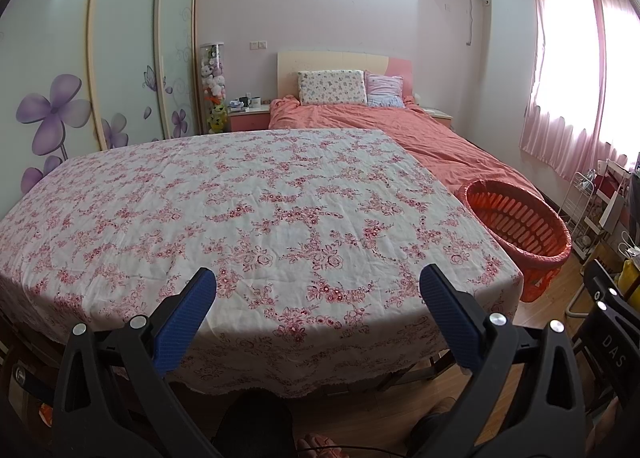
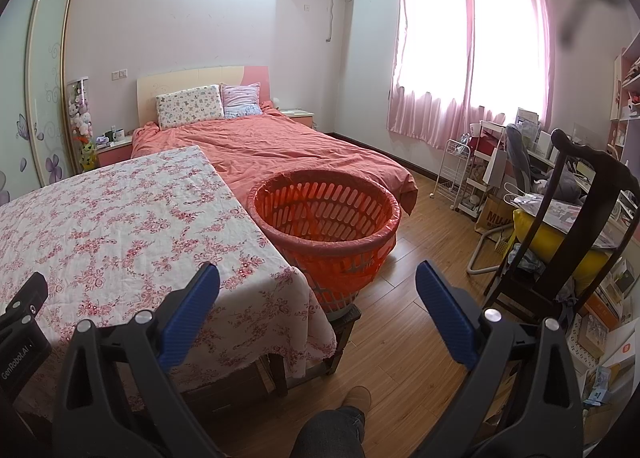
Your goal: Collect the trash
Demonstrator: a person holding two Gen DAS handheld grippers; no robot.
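no trash item can be made out on the surface or on the floor in either wrist view. the only task object in sight is the round orange slotted plastic basket lined with a thin orange bag (image 2: 325,213). it stands on a low dark wooden stool (image 2: 344,318), touching the right-hand edge of the surface covered by a white cloth printed with red flowers (image 2: 120,234), and just in front of the foot of the bed with the salmon quilt (image 2: 280,145).

handling, as a judgement: the basket looks light and fairly stiff, with a rolled rim that would give the firmest hold. the liner is thin, soft and probably slippery; pinching it alone would likely pull it loose.

the right gripper (image 2: 318,286) has its blue-padded jaws wide apart and holds nothing. the basket lies ahead of it and close, centred between the jaws and slightly beyond them, not touching. the left gripper (image 1: 318,286) also has its jaws spread and empty; it faces the bare cloth, with the basket (image 1: 516,221) off to its right, well apart.

nearby: a dark wooden chair (image 2: 568,217) loaded with a yellow cushion stands to the right on the wooden floor (image 2: 416,258).
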